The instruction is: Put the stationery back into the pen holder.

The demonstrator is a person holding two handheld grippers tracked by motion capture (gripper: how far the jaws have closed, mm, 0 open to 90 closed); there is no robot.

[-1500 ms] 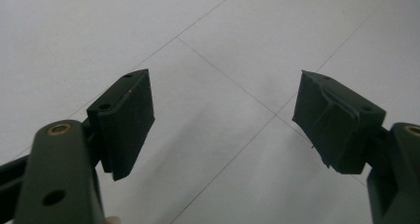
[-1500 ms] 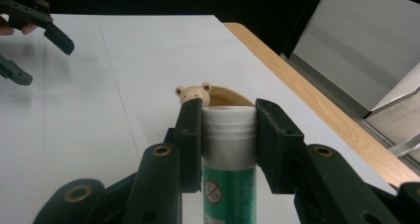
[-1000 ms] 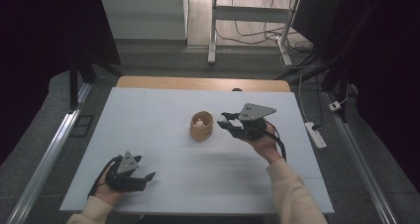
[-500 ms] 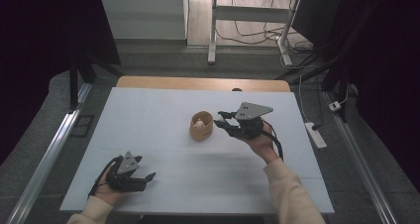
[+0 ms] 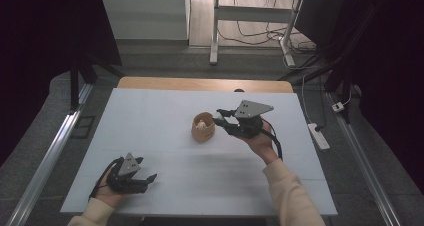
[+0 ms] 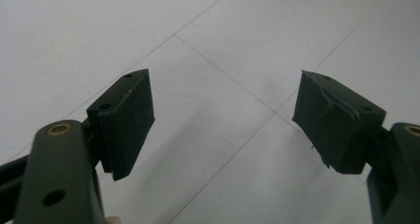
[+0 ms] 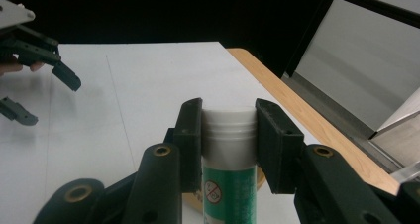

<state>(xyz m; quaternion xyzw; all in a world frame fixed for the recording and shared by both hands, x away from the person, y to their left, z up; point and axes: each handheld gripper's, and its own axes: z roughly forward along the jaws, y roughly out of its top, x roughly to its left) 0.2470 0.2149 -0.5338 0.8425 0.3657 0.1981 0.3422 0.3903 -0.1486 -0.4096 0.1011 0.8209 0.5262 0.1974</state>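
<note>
Your right tool (image 7: 229,135) was pinching a small white-capped bottle (image 7: 229,179) with a green label, its two black jaws pressed flat against either side of the cap. The bottle looked light and stiff, most likely hard plastic, so it should have taken a firm squeeze without giving. The smooth cap was probably slippery, though. A grip that high leaves the body hanging below the pads, free to swing or slide out if you tilted the hand quickly. Just under the cap, on the ribbed neck, would have been the surer place to take it.

In the high view the bottle stood upright in a tan cup (image 5: 203,129) near the middle of the white bench (image 5: 150,116), with your right tool (image 5: 218,120) reaching in from the cup's right side and level with its rim. I couldn't tell whether the bottle's base rested on the cup's bottom.

Your left tool (image 6: 223,120) was spread wide with nothing between its jaws, low over the bench's near left corner (image 5: 131,173), well apart from the cup.
</note>
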